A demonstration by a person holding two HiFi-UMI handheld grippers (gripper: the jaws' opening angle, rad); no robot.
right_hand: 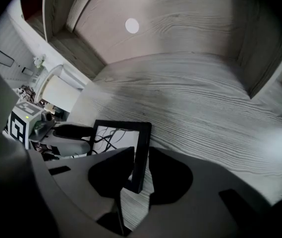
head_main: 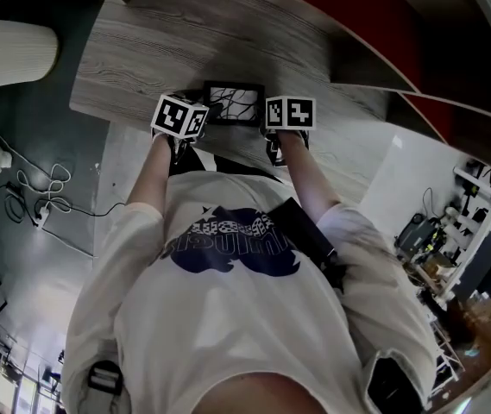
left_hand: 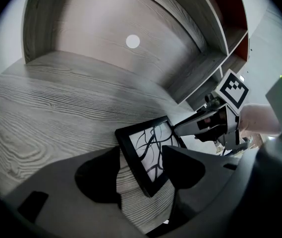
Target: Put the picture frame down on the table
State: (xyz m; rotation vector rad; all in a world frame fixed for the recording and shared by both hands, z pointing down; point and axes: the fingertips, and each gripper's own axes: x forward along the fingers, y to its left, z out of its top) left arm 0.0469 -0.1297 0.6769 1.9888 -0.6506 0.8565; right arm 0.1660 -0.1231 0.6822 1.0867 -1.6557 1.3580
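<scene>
A black picture frame (head_main: 234,103) holding a white print of dark branching lines is near the front edge of the grey wood table (head_main: 185,41). My left gripper (head_main: 202,121) is at its left side and my right gripper (head_main: 268,121) at its right. In the left gripper view the frame (left_hand: 148,152) runs slantwise between the jaws of my left gripper (left_hand: 141,175), which are shut on its border. In the right gripper view my right gripper (right_hand: 141,175) is shut on the frame's (right_hand: 118,138) right border. I cannot tell whether the frame touches the tabletop.
The table sits in a wood alcove with a white disc (left_hand: 133,41) on its back panel and side shelves with a red backing (head_main: 357,24). A white cylinder (right_hand: 61,90) stands beyond the table's left end. Cables (head_main: 38,197) lie on the floor at left.
</scene>
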